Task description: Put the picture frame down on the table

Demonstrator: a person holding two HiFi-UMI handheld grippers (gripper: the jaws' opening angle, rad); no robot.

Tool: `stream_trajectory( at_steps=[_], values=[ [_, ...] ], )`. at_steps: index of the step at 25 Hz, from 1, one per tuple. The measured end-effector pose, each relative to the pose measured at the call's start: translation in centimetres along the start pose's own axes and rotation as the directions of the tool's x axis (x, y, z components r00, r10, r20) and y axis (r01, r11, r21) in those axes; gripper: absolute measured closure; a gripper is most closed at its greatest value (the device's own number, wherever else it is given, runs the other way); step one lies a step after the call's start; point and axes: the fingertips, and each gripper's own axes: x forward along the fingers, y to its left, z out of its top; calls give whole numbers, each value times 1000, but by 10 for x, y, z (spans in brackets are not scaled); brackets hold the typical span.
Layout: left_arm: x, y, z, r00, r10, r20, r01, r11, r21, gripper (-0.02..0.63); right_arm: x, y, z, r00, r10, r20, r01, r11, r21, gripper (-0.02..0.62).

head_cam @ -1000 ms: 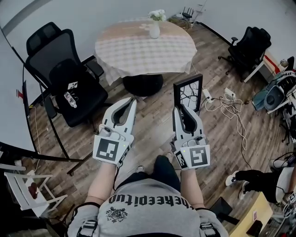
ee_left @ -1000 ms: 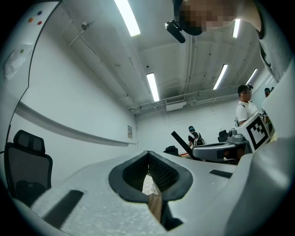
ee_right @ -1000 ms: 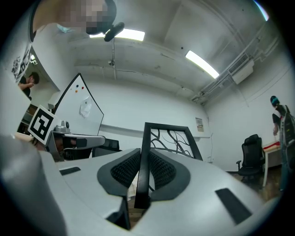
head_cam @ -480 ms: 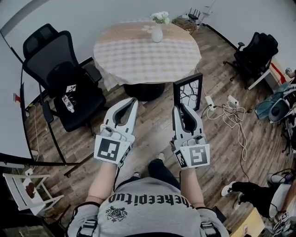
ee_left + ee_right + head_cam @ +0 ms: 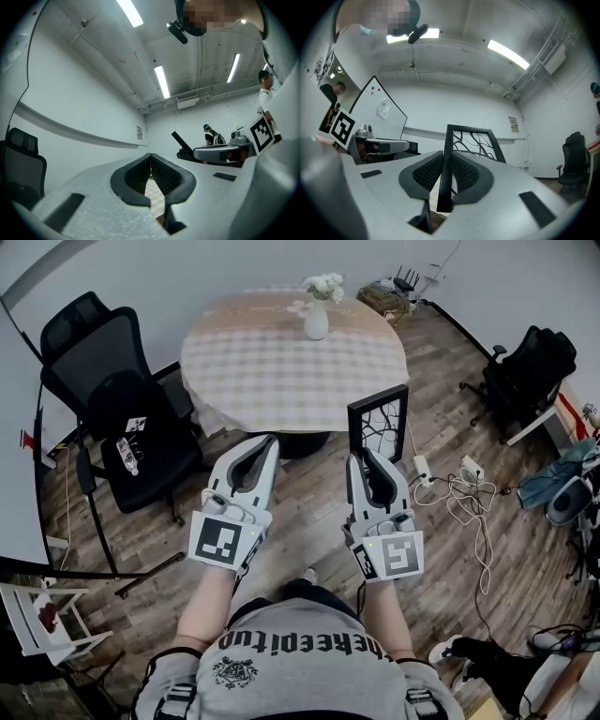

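Both nearer table (image 5: 281,362) now: right gripper (image 5: 362,458) fingers (image 5: 423,174) gripping picture frame (image 5: 379,424), left gripper (image 5: 267,442) fingers (image 5: 135,177) together.

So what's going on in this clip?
A standing person holds a gripper in each hand. The right gripper is shut on one side edge of a black picture frame and holds it upright above the wooden floor, short of the round table. The table has a checked cloth and a vase of flowers at its far side. The left gripper is shut with nothing between its jaws. The frame is not yet on the table.
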Motion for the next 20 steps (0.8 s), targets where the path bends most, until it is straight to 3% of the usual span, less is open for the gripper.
stream_trajectory(
  at_steps=[10, 20],
  values=[
    [50, -15, -15, 998, 69, -4, -69, 998, -1, 589, 20, -58, -16, 998, 64, 7, -65, 998, 17, 529],
    [80, 7, -29, 995, 88, -39, -87, 996, 13, 589, 50, -83, -34, 999, 50, 0, -50, 997, 61, 529]
  ],
)
